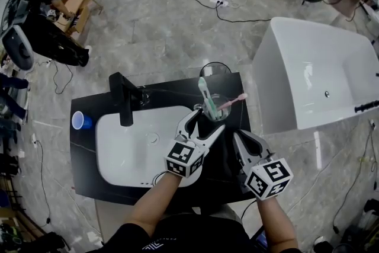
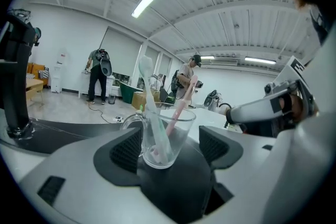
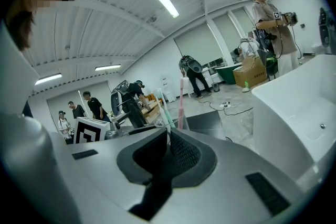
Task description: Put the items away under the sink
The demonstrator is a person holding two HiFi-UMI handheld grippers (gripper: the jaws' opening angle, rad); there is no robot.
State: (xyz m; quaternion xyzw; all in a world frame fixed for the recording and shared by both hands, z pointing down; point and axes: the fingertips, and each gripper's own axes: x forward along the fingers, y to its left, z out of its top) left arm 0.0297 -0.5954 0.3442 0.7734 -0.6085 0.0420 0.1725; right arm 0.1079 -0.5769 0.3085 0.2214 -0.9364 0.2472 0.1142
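Observation:
A clear glass mug [image 1: 211, 108] stands on the black countertop [image 1: 89, 166] to the right of the sink. In it are a green toothbrush [image 1: 203, 90] and a pink toothbrush [image 1: 232, 102]. My left gripper [image 1: 207, 121] is open with its jaws on either side of the mug [image 2: 163, 139]. In the left gripper view, gaps show between the pads and the glass, and the green brush [image 2: 149, 97] and the pink one [image 2: 181, 102] lean apart. My right gripper [image 1: 238, 138] is shut and empty [image 3: 169, 152], just right of the mug, with both brushes rising beyond its jaws.
A white sink basin [image 1: 130, 148] with a black faucet [image 1: 124, 99] fills the counter's left. A blue cup [image 1: 80, 120] sits at the far left edge. A white bathtub [image 1: 320, 74] stands to the right. People, cables and boxes are farther off on the floor.

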